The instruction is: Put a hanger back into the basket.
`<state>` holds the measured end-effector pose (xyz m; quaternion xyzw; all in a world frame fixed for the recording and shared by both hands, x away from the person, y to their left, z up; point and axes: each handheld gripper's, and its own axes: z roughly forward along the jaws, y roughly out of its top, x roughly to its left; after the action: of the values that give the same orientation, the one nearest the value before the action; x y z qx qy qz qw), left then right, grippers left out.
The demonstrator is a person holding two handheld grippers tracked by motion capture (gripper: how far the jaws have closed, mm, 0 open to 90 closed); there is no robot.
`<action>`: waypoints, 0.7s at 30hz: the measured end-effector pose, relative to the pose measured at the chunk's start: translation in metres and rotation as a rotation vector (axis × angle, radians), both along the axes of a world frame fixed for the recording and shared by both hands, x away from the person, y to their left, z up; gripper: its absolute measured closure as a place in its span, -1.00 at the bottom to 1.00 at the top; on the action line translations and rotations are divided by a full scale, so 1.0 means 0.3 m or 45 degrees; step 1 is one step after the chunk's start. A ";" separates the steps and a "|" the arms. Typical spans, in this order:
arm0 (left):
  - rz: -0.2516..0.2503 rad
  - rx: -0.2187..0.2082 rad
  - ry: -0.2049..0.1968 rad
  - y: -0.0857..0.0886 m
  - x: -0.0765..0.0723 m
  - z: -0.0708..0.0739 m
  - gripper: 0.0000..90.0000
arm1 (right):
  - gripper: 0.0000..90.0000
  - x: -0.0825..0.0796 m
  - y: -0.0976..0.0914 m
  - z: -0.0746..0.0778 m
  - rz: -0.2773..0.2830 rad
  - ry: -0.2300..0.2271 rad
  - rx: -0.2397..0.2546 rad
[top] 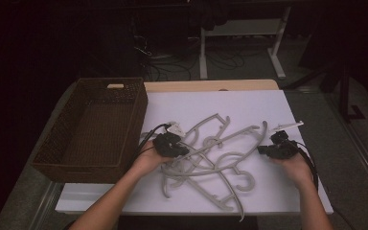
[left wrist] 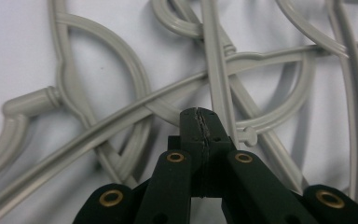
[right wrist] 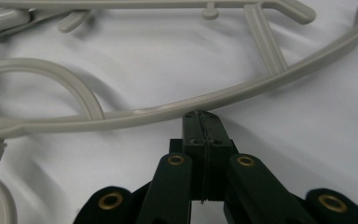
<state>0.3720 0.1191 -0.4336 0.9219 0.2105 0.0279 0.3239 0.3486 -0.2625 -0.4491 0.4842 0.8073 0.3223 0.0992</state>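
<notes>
A tangled heap of several grey plastic hangers point(top: 211, 153) lies on the white board point(top: 268, 105). My left gripper point(top: 185, 151) is at the heap's left edge and points right into it. In the left gripper view its jaws point(left wrist: 200, 114) are pressed together with nothing between them, just above crossing hanger arms point(left wrist: 121, 121). My right gripper point(top: 260, 150) is at the heap's right end and points left. Its jaws point(right wrist: 200, 114) are also shut and empty, with the tips right beside a long curved hanger arm point(right wrist: 242, 93).
An empty brown wicker basket point(top: 134, 129) stands at the left, against the board's edge. A wooden table edge point(top: 211, 85) shows behind the board. Cables and a white desk frame point(top: 203, 52) lie on the dark floor beyond. Bare board stretches behind the heap.
</notes>
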 end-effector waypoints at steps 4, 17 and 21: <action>-0.031 0.006 0.013 -0.009 -0.013 0.000 0.99 | 0.98 0.035 0.011 0.002 -0.010 -0.014 -0.012; -0.156 0.028 0.058 -0.060 -0.069 -0.013 0.99 | 0.98 0.126 0.062 0.002 -0.009 -0.047 -0.005; -0.176 0.017 0.051 -0.069 -0.080 -0.005 0.99 | 0.98 0.163 0.101 0.002 0.005 -0.057 0.002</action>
<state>0.3480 0.0985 -0.4351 0.9368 0.1526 -0.0114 0.3147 0.3976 -0.2322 -0.4486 0.4753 0.8056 0.3339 0.1162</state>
